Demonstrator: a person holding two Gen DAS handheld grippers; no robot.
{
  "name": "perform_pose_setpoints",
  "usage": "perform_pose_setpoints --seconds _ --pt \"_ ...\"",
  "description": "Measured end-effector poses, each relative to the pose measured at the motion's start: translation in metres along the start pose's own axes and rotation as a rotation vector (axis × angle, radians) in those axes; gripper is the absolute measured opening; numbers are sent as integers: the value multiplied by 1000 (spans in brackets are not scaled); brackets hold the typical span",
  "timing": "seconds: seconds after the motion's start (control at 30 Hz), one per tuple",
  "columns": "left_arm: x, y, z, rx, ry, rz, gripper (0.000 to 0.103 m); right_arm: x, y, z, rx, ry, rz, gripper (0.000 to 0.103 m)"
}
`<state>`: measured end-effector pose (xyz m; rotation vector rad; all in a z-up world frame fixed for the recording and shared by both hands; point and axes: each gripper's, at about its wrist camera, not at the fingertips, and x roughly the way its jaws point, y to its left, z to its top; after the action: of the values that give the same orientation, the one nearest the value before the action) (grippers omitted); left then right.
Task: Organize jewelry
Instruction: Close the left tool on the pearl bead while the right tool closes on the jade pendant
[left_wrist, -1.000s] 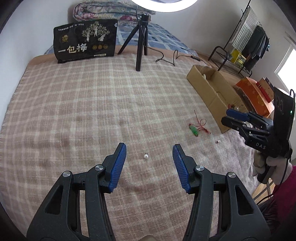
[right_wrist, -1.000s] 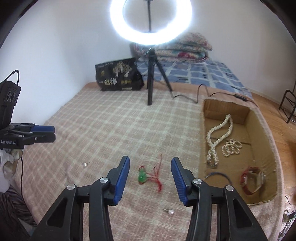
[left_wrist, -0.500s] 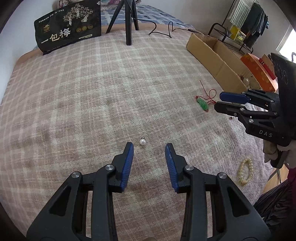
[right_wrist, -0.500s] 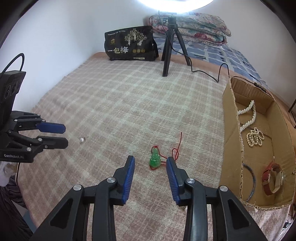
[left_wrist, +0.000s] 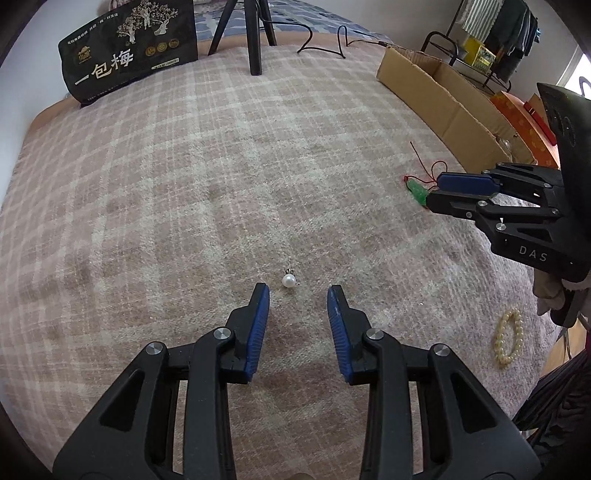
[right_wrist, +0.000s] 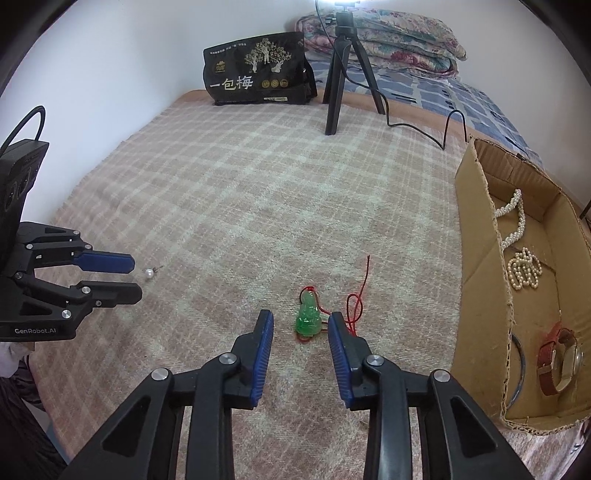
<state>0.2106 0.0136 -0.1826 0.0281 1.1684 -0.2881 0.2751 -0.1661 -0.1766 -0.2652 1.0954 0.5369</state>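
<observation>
A small pearl earring (left_wrist: 289, 280) lies on the plaid blanket (left_wrist: 221, 166), just ahead of my left gripper (left_wrist: 298, 291), which is open and empty. It also shows in the right wrist view (right_wrist: 149, 273). A green pendant on a red cord (right_wrist: 308, 320) lies just ahead of my right gripper (right_wrist: 300, 317), which is open and empty, its tips on either side of it. The pendant also shows in the left wrist view (left_wrist: 417, 190). A cardboard box (right_wrist: 476, 280) at the right holds pearl strands (right_wrist: 517, 229) and a watch (right_wrist: 561, 358).
A cream bead bracelet (left_wrist: 509, 341) lies near the blanket's right edge. A black bag (right_wrist: 258, 70) and a tripod (right_wrist: 340, 66) with a cable stand at the far end. Folded quilts lie behind. Orange boxes (left_wrist: 517, 110) sit beyond the cardboard box.
Both grippers have moved forward and down toward the blanket and narrowed their opening. The left has closed in on the pearl earring, the right on the green pendant.
</observation>
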Motion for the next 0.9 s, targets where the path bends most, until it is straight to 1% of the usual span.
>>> perform_pose_setpoints --seconds 0.27,0.3,0.33,0.57,0.63,0.7,0.73,0.8,0.87,0.9 --pt "5 1 1 -5 15 -5 33 10 -1 3 2 16 -27 30" --pt "6 1 1 -3 17 -4 32 12 -1 3 2 19 -32 30" --pt "7 1 1 -2 19 -3 30 13 -2 3 4 23 -38 30" --pt "11 4 6 -17 14 4 28 16 -5 5 13 24 -38 29" --pt "12 4 6 -14 16 7 24 17 -4 5 9 26 -37 29" --pt "14 3 7 -9 17 10 22 18 -3 6 6 28 -39 29" --pt "15 3 7 -5 18 12 19 19 -3 6 5 29 -40 28" --pt "16 2 7 4 19 18 17 20 -4 7 6 30 -40 28" --pt "18 2 7 5 21 18 12 20 -4 7 6 30 -40 28" --pt "19 2 8 6 22 17 8 21 -4 7 7 32 -41 28"
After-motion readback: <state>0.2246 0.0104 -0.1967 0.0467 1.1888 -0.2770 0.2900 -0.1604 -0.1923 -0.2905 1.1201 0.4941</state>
